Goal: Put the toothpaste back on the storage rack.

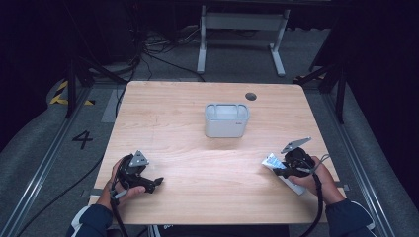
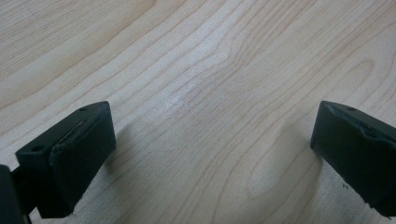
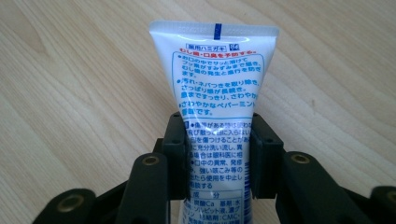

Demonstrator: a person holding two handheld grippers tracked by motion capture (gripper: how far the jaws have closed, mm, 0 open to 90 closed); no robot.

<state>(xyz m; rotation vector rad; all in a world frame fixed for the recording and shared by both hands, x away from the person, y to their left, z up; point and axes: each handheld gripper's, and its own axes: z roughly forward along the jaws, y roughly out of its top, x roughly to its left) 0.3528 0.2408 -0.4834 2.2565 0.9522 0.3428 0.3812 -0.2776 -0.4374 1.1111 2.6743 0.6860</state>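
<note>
the right gripper (image 1: 280, 170) sits near the table's (image 1: 197, 148) right front edge, its jaws pressed against both sides of a white toothpaste tube (image 1: 273, 161); the tube's crimped end points toward the table centre, its other end lies under the right hand (image 1: 316, 180). the left gripper (image 1: 157, 182) rests low near the left front edge, jaws spread wide with nothing between them. a broad stretch of bare wood separates the two, and more lies between them and the grey bin (image 1: 226, 120) standing beyond the middle. a dark round hole (image 1: 251, 96) marks the far side. grey floor, cables and a white frame (image 1: 242, 29) surround the table. the right gripper view shows blue and red print on the tube (image 3: 215, 107), with the pads (image 3: 180, 149) against its sides. the left gripper view shows pale wood grain (image 2: 201, 93) between the open jaws.
</note>
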